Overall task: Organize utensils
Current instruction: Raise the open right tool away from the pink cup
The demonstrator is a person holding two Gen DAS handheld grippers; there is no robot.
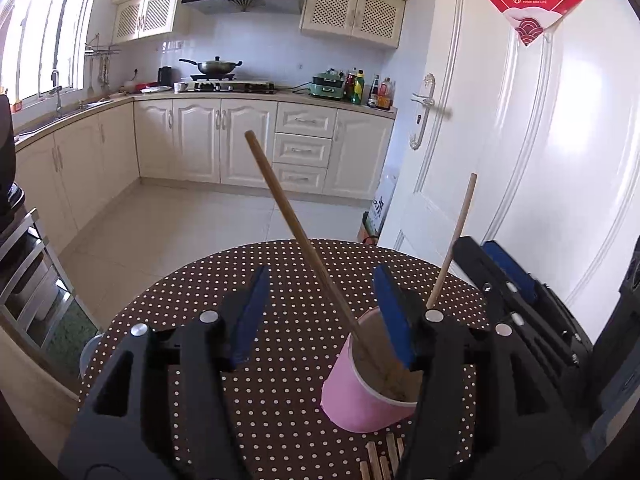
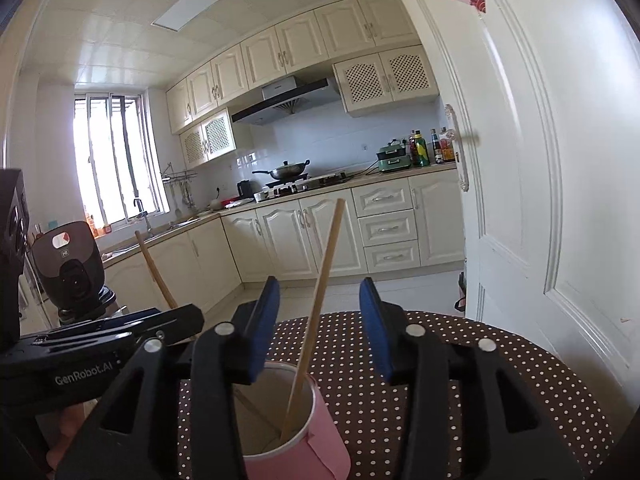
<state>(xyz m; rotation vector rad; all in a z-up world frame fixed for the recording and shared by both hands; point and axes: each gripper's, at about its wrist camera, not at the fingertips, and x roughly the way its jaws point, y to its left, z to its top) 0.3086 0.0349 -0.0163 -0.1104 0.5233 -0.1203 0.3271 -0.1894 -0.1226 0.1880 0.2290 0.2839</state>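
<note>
A pink paper cup [image 1: 352, 396] [image 2: 316, 452] stands on the round brown polka-dot table [image 1: 280, 400] [image 2: 460, 400]. Two wooden chopsticks lean out of it. The thicker chopstick [image 1: 288, 208] rises between the blue pads of my left gripper [image 1: 320, 276], which is open and clear of it. The thinner chopstick [image 2: 324, 280] [image 1: 456, 240] stands between the pads of my right gripper [image 2: 319, 282], also open and not touching it. Each gripper hovers just above the cup's rim. The right gripper's body [image 1: 516, 292] shows at the right in the left wrist view.
Several more wooden sticks [image 1: 380, 460] lie on the table in front of the cup. A white door [image 1: 540, 140] stands close on the right. A camera on a stand [image 2: 68, 268] sits at the left. Beyond the table's far edge lie tiled floor and kitchen cabinets.
</note>
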